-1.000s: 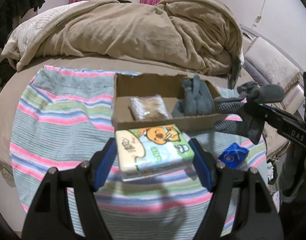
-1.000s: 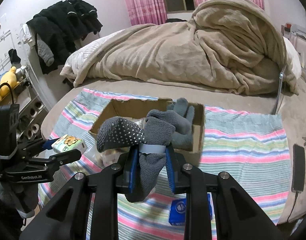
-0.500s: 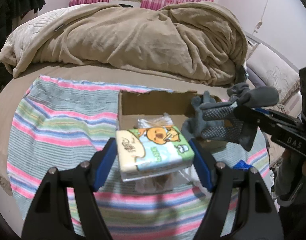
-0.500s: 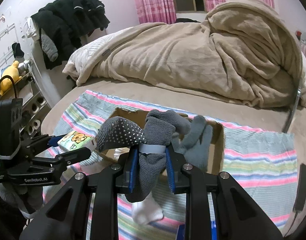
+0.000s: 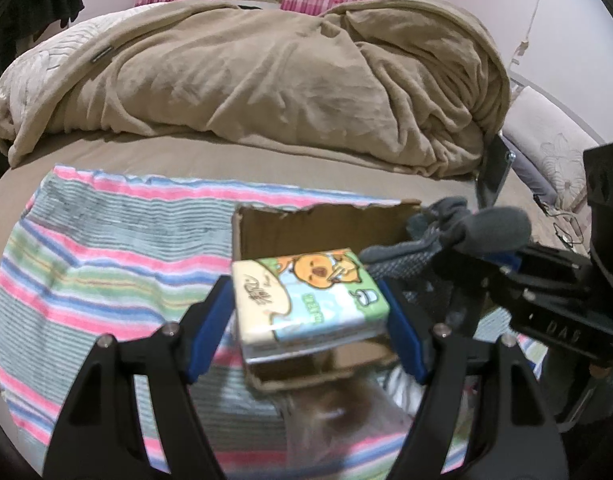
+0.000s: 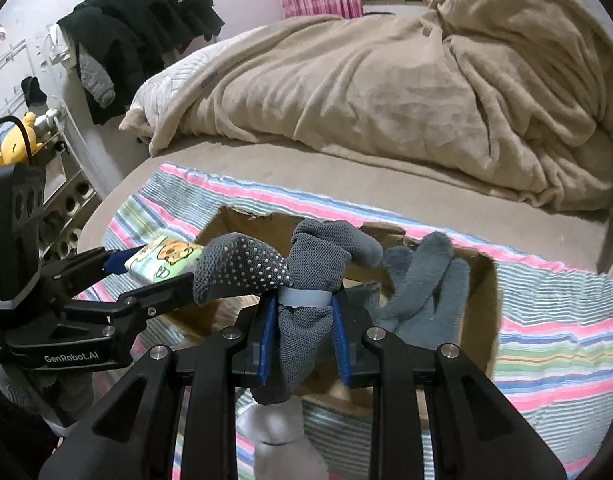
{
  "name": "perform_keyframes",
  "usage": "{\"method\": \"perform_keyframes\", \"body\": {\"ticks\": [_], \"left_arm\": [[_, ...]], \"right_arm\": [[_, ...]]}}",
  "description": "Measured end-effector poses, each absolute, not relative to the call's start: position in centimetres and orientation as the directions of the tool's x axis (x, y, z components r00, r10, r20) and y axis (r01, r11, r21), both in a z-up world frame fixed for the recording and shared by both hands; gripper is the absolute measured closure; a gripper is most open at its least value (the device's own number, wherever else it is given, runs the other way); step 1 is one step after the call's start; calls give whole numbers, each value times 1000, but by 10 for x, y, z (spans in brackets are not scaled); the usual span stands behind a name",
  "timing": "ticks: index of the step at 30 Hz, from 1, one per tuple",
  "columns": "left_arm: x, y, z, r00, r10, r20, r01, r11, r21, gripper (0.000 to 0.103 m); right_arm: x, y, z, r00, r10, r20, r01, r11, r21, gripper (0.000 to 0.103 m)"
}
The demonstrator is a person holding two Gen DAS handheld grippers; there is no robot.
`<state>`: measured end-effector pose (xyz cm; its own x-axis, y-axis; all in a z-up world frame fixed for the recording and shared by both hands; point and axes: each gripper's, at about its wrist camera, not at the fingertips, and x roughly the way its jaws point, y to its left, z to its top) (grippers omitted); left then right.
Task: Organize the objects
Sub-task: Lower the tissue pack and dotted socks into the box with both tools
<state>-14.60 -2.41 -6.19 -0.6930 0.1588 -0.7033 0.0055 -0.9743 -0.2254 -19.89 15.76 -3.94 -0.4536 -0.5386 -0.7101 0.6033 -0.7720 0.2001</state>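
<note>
The left claw [image 5: 308, 300] is clamped on a tissue pack [image 5: 306, 296], carried over the cardboard box [image 5: 326, 224] on the striped towel [image 5: 106, 256]. The right claw [image 6: 302, 320] pinches a gray sock [image 6: 302, 276] above the same box. A gray glove [image 6: 422, 280] already lies inside; both carried items remain to drop. Only the right view shows the glove and a white sock [image 6: 282, 436] outside the box.

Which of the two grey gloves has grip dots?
The grey glove clamped in the right gripper; white dots cover its palm. The fuzzy glove lying in the cardboard box is plain.
</note>
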Motion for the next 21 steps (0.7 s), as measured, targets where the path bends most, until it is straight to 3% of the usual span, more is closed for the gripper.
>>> {"method": "perform_keyframes", "body": {"ticks": [21], "left_arm": [[-194, -11, -79, -677, 168, -717, -20, -977, -211, 29]], "right_arm": [[-234, 153, -96, -355, -524, -774, 565, -780, 269, 76]]}}
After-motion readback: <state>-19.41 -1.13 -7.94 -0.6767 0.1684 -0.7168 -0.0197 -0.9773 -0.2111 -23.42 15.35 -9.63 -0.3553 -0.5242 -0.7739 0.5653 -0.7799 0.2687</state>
